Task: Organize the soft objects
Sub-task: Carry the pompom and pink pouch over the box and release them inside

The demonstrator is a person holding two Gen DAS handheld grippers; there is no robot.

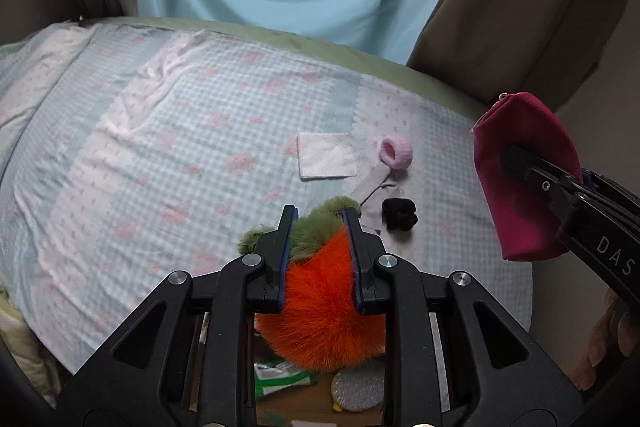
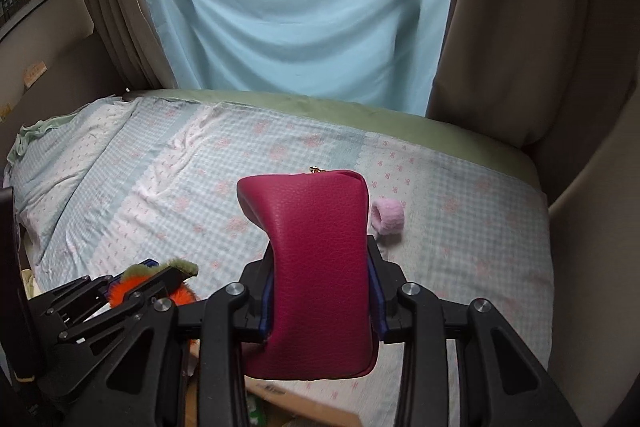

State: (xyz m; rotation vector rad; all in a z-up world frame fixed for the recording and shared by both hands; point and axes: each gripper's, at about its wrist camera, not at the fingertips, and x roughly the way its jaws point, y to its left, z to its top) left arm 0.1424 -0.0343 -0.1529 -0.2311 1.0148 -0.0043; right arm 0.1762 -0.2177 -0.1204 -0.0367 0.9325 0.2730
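left jaws: in the left wrist view the left gripper (image 1: 318,217) pinches an orange and green plush toy (image 1: 320,291), raised over the near edge of the bed (image 1: 160,147)
bed, same view: white cloth (image 1: 326,155), pink band (image 1: 396,151), grey sock (image 1: 374,193) and black scrunchie (image 1: 399,214) lie near together, right of centre
right jaws: in the right wrist view the right gripper (image 2: 322,255) clamps a magenta pouch (image 2: 316,267), held above the bed
far: blue sheet (image 2: 296,19) hangs behind

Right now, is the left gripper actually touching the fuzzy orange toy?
Touching. In the left wrist view, the left gripper has both pads pressed into the fuzzy orange toy, its fur bulging out around them.
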